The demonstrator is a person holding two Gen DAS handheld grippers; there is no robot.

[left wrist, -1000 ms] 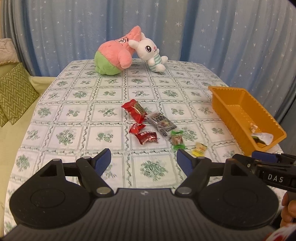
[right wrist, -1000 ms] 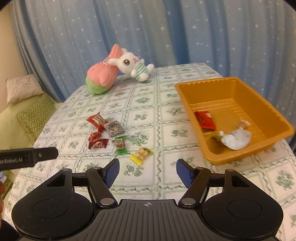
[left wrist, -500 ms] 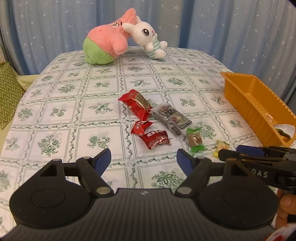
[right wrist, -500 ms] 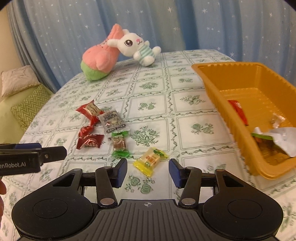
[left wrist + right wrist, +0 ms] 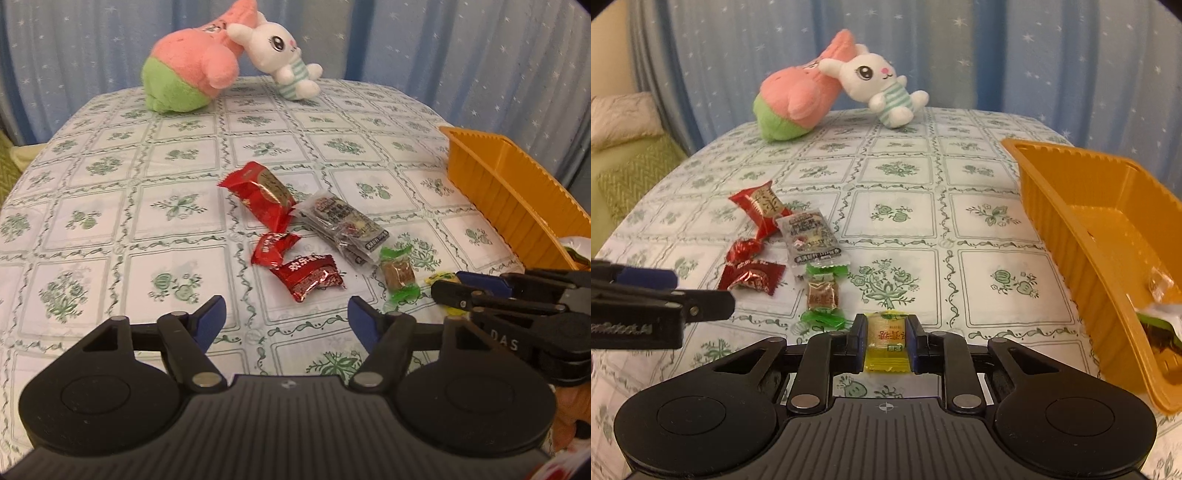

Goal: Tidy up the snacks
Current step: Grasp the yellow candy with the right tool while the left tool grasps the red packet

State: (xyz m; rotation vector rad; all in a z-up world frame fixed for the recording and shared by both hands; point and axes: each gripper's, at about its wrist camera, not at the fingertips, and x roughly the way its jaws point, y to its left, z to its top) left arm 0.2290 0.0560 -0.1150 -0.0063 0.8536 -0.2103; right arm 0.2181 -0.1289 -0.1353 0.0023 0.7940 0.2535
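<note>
My right gripper point(image 5: 885, 328) is shut on a yellow candy point(image 5: 886, 341) low over the tablecloth, its pads pressing both sides of the wrapper. My left gripper point(image 5: 287, 314) hovers just in front of a dark red candy point(image 5: 308, 277); its jaws are closing with nothing between them. Around that candy lie a small red candy point(image 5: 273, 247), a large red packet point(image 5: 258, 194), a grey sachet point(image 5: 341, 223) and a green-wrapped candy point(image 5: 399, 275). The orange tray point(image 5: 1071, 206) stands on the right and holds a few wrappers point(image 5: 1160, 314).
A pink and green plush point(image 5: 792, 99) and a white bunny plush point(image 5: 879, 86) lean together at the table's far edge, in front of a blue starred curtain. A cushion and green bedding point(image 5: 628, 158) lie beyond the table's left side.
Both grippers came forward and down toward the snacks. The right gripper's jaws went from wide open to shut on the yellow candy. The left gripper's jaws narrowed slightly.
</note>
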